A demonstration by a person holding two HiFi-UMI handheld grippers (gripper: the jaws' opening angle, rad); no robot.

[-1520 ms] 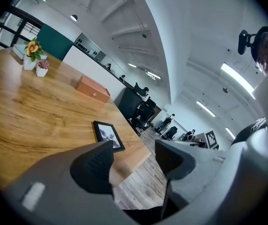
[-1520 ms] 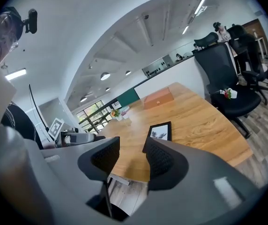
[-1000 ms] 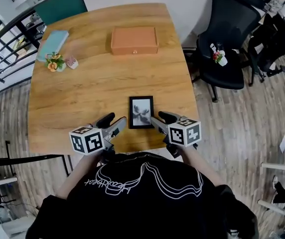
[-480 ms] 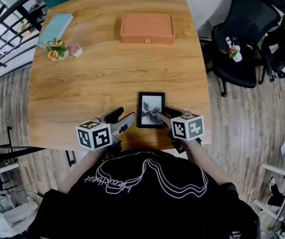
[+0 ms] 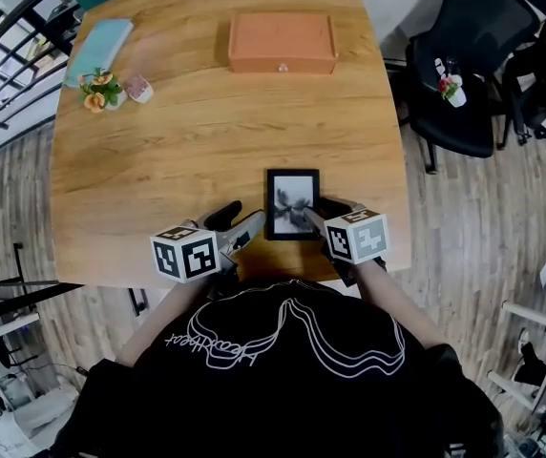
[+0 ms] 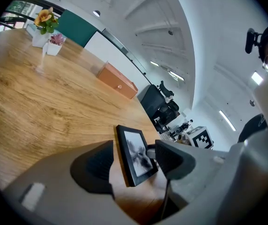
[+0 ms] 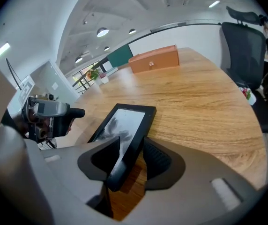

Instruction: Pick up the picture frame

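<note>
The black picture frame [image 5: 290,195] with a grey print lies near the table's front edge. My right gripper [image 5: 315,215] is shut on the picture frame's near right edge; in the right gripper view the frame [image 7: 125,123] runs between the two jaws, one over the glass and one behind the rim. In the left gripper view the frame [image 6: 133,154] looks tipped up on its side edge. My left gripper [image 5: 241,228] stands open just left of the frame, jaws wide apart, touching nothing.
An orange box [image 5: 282,43] sits at the table's far middle. A flower pot [image 5: 94,93], a small pink pot [image 5: 137,88] and a teal book [image 5: 97,45] are at the far left. A black office chair [image 5: 464,74] stands to the right of the wooden table [image 5: 187,151].
My right gripper has moved forward onto the frame's right edge and shut on it. The left gripper has come closer to the frame's left side.
</note>
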